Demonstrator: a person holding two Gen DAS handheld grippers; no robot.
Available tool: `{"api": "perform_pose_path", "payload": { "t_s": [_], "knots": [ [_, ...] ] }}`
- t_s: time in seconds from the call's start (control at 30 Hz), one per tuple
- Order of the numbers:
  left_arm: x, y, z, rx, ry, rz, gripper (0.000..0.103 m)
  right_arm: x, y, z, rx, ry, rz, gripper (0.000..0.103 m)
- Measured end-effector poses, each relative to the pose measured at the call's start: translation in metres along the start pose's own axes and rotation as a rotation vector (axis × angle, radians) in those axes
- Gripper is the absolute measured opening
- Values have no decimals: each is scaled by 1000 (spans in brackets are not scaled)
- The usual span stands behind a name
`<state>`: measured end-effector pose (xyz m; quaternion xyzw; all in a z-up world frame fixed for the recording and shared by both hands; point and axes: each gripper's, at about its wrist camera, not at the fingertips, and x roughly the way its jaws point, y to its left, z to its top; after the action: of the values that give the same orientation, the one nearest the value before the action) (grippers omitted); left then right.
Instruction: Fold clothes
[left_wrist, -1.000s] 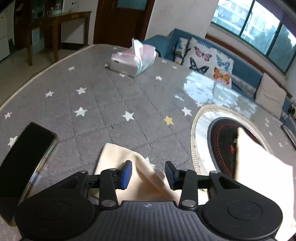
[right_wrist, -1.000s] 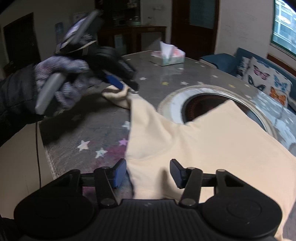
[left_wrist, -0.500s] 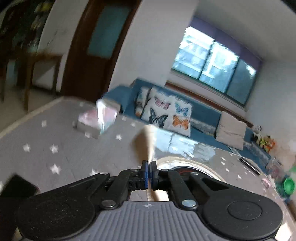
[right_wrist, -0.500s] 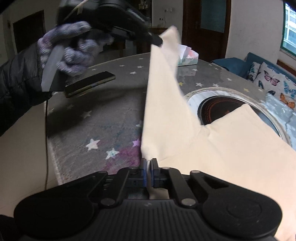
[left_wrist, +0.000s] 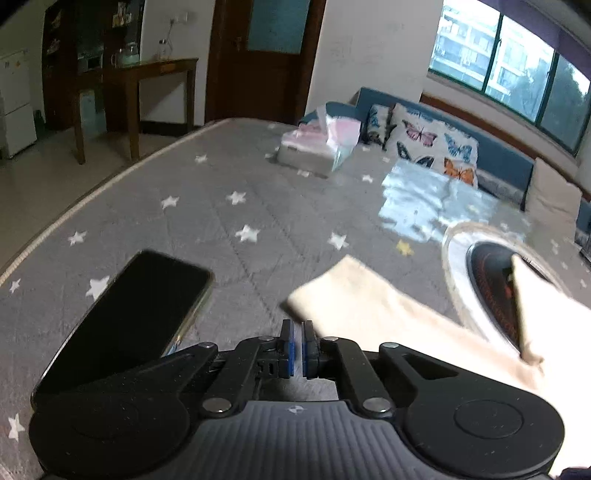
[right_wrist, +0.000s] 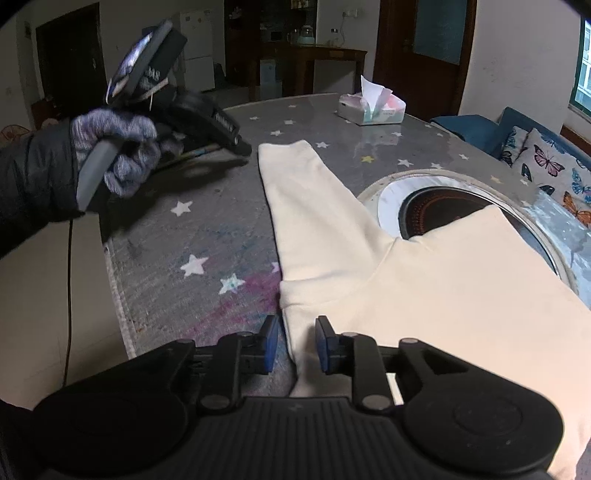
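1 cream garment (right_wrist: 424, 280), 1 phone (left_wrist: 136, 310), 1 tissue box (right_wrist: 371, 109), 2 grippers.

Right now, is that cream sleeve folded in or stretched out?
Stretched out. The sleeve lies flat on the table, running straight away from the garment's body, with no part doubled over it.

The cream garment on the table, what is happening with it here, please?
A person holds a gripper in each hand and is folding a cream garment on a grey star-patterned table. Its sleeve lies flat and straight toward the tissue box. The left gripper is shut on nothing, beside the sleeve's cuff and a black phone. The right gripper is opening; the garment's edge is between its pads, not pinched.
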<state>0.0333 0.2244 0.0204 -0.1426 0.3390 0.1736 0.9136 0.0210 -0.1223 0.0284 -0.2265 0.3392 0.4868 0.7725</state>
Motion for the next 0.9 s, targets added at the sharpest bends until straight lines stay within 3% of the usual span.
{"api": "perform_pose_path", "payload": {
  "t_s": [0.1, 0.2, 0.27, 0.33, 0.57, 0.67, 0.77, 0.9],
  "knots": [
    [4, -11, 7, 23, -4, -18, 12, 3, 4, -3, -9, 10, -9, 21],
    [20, -18, 8, 32, 14, -9, 12, 5, 6, -4, -14, 16, -16, 10],
    [28, -19, 8, 29, 15, 4, 8, 5, 6, -4, -12, 18, -20, 7],
    [30, -20, 9, 34, 3, 27, 0, 5, 5, -4, -10, 18, -17, 5],
    [17, -3, -2, 22, -14, 152, 0, 0, 13, -8, -36, 11, 13, 3],
    [11, 10, -6, 14, -9, 169, 0, 0, 10, -8, -21, 4, 20, 4],
    [4, 11, -2, 9, -2, 140, 0, -6, -3, -6, 40, -3, 45, 7],
    [-7, -12, 8, 47, -13, 40, 2, -27, -28, -7, 115, -32, 23, 11]
  ]
}}
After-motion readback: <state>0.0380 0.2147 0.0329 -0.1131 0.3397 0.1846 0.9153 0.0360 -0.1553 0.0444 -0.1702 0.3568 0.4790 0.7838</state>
